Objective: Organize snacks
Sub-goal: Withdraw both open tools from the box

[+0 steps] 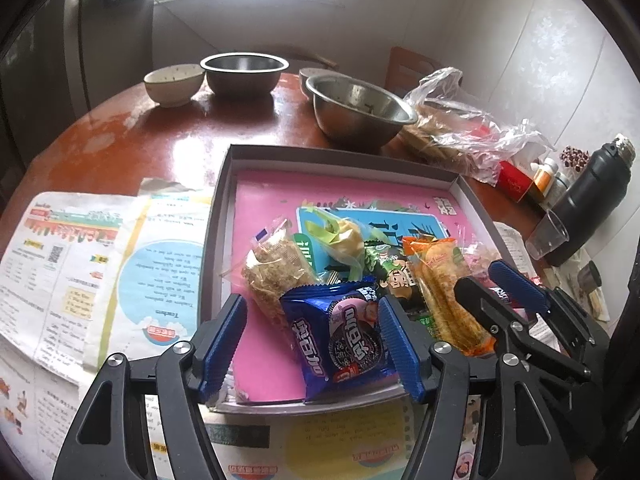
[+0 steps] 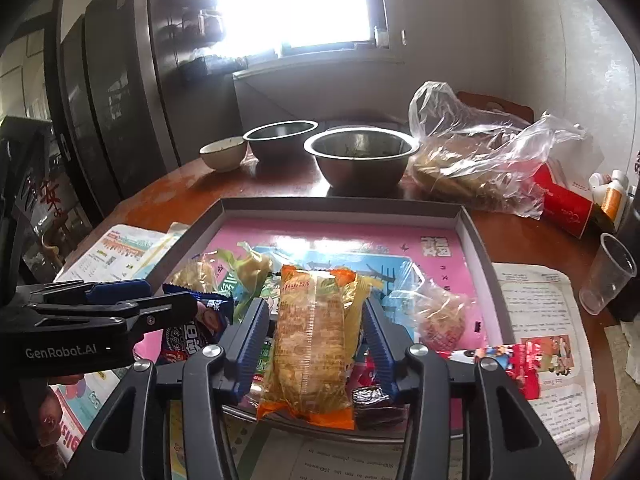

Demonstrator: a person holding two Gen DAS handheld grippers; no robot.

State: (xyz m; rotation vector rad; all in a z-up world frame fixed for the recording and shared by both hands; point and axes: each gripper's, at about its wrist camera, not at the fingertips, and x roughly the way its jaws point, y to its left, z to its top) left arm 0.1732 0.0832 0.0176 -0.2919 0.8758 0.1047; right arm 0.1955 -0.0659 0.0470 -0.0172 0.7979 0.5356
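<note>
A shallow grey box with a pink printed floor holds a heap of wrapped snacks. My left gripper is open around a blue cookie packet lying at the box's front rim; the left pad stands clear of it. My right gripper straddles an orange-yellow cracker packet resting on the heap, its pads close beside the wrapper, open. Each gripper shows in the other's view: the right gripper, the left gripper. A clear-wrapped flaky cake and a yellow-green packet lie behind.
Two steel bowls and a ceramic bowl stand beyond the box on the red-brown table. A crumpled plastic bag, a red carton, a clear cup and a black flask crowd the right. Printed sheets lie underneath.
</note>
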